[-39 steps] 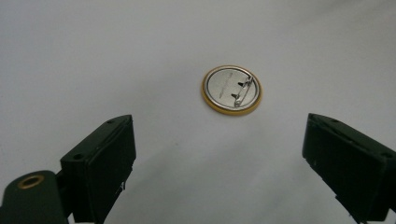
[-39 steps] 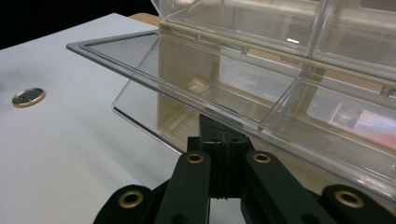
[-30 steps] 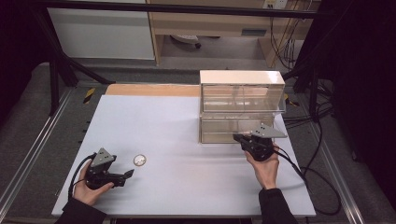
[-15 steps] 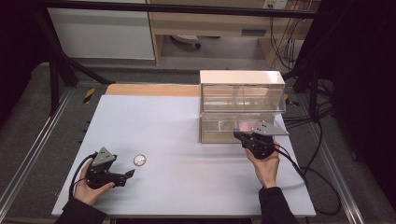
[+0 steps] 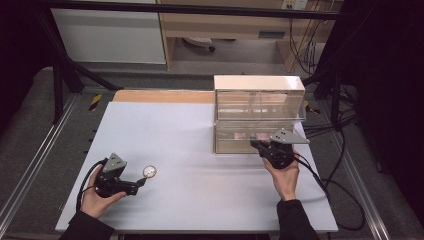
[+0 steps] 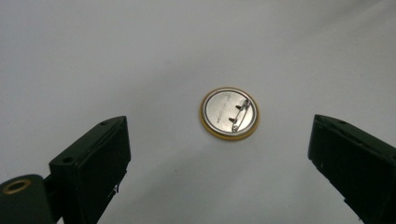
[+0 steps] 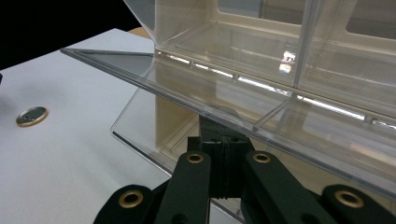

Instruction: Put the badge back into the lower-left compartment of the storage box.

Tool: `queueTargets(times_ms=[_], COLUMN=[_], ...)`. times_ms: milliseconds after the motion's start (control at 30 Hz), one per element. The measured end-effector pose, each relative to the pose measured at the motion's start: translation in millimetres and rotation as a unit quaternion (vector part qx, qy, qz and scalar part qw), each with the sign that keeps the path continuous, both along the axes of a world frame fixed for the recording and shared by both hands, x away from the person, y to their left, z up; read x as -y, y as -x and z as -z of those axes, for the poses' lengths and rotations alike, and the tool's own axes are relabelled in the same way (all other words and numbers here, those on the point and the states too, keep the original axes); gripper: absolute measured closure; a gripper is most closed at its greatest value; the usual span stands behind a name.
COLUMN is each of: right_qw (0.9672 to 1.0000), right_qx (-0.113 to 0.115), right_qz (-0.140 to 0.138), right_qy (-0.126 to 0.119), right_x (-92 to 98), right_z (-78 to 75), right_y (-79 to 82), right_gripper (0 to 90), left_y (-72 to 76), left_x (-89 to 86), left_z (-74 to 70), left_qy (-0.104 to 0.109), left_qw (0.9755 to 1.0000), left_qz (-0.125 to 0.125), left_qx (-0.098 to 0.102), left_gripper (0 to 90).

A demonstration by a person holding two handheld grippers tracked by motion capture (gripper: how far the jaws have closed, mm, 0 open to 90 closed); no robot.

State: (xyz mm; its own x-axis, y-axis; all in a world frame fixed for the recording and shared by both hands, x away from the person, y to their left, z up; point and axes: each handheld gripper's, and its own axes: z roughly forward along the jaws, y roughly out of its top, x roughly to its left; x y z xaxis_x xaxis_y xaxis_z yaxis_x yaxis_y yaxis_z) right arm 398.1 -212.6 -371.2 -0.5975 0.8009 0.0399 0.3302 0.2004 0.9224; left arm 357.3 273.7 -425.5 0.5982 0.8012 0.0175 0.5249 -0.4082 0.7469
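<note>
A round pin badge [image 5: 149,171] lies back-up on the white table [image 5: 200,200], its pin and gold rim showing [image 6: 229,113]. My left gripper [image 5: 140,184] rests just short of it, open, with the badge ahead between the wide-spread jaws [image 6: 219,144]. A clear two-tier drawer cabinet [image 5: 258,82] stands at the back right. My right gripper [image 5: 257,145] is at the lower drawer's front [image 5: 235,135], shut [image 7: 224,140] on the lip under the clear panel [image 7: 210,93], which tilts out over the jaws. The badge [image 7: 31,116] shows far left there.
A bare wooden strip [image 5: 165,96] runs along the table's back edge left of the cabinet. Cables [image 5: 345,150] trail off the right side. Metal frame rails [image 5: 30,165] flank the table.
The right gripper has shifted slightly at the lower drawer's front, and something pink now shows behind the clear panel. The left gripper and badge have stayed put.
</note>
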Motion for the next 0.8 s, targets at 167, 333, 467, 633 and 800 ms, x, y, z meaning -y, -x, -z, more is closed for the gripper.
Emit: queueTargets(times_ms=[167,333,467,633,800], right_qw=[1.0000,1.0000,1.0000,1.0000,1.0000], right_qx=[0.000,0.001,0.000,-0.001,-0.003], right_qz=[0.001,0.001,0.001,0.000,-0.003], right_qy=[0.004,0.005,0.007,0.006,0.008], right_x=[0.4,0.5,0.7,0.4,-2.0], right_z=[-0.1,0.1,0.1,0.5,3.2], right_y=[0.1,-0.4,-0.5,-1.4,-1.7], right_gripper=[90.0,90.0,90.0,90.0,90.0], left_y=[-10.0,-21.2,-26.7,-30.2,-31.8], left_x=[5.3,14.6,22.0,26.3,26.8], left_z=[-6.8,-6.6,-2.1,4.3,9.1], left_qy=[-0.001,-0.005,-0.012,-0.031,-0.036], left_qw=[1.0000,0.9999,0.9997,0.9990,0.9983], left_qz=[-0.006,-0.008,-0.010,-0.010,-0.013], left_qx=[-0.002,-0.011,-0.019,-0.031,-0.043], left_gripper=[7.1,8.9,11.0,13.8,21.4])
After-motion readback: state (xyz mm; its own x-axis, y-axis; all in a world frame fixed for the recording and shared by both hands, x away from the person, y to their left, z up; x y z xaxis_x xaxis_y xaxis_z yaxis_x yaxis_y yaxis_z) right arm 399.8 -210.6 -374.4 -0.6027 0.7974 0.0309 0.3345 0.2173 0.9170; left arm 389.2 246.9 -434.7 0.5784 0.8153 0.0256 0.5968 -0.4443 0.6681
